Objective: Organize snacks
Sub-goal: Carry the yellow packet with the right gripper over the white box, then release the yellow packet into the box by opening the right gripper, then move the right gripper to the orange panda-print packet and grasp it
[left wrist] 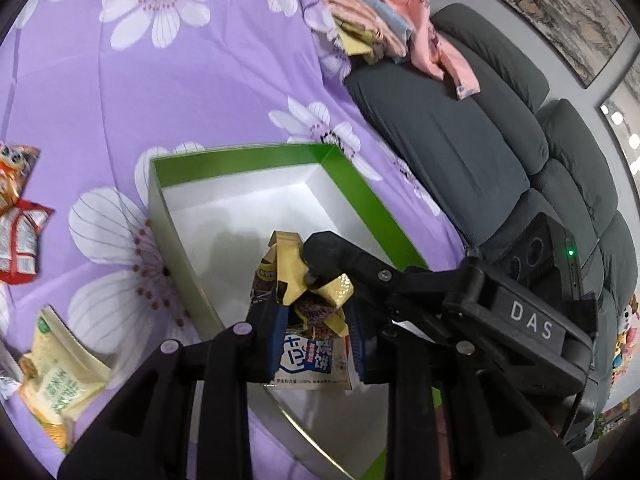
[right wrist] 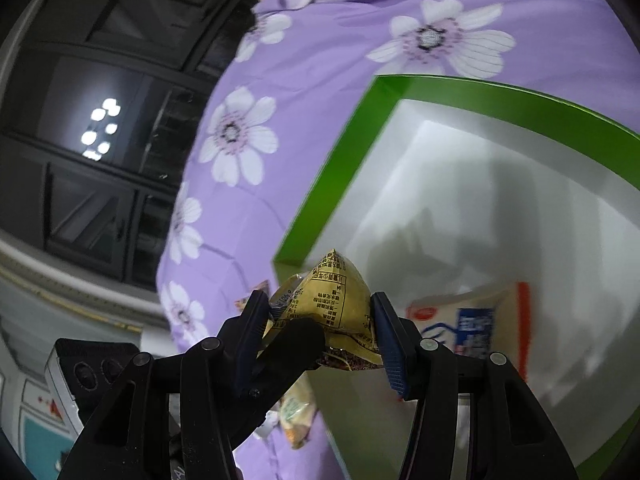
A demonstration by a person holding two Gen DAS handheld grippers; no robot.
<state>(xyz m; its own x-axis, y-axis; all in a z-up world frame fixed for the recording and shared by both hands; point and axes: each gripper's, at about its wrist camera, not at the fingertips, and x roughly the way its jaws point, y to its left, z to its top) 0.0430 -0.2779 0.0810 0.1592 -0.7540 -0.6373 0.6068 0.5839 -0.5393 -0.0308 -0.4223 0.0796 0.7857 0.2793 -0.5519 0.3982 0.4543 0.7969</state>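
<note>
A crumpled yellow snack packet [left wrist: 294, 272] [right wrist: 328, 308] hangs over the open green box [left wrist: 240, 156] [right wrist: 500, 96], whose inside is white. My right gripper [right wrist: 320, 300] is shut on the packet's upper part, and in the left wrist view it reaches in from the right [left wrist: 316, 276]. My left gripper [left wrist: 314, 308] has its blue pads against the packet's dark lower end; one of its black fingers [right wrist: 296, 340] crosses in front of the packet. A white-and-blue snack packet [left wrist: 316, 360] [right wrist: 472, 320] lies on the box floor below.
The box sits on a purple flowered cloth [left wrist: 180, 80]. Loose snacks lie left of it: a red packet [left wrist: 20, 240], an orange one [left wrist: 12, 172], a cream-and-green one [left wrist: 60, 372]. A grey sofa [left wrist: 460, 140] with piled clothes [left wrist: 384, 20] stands to the right.
</note>
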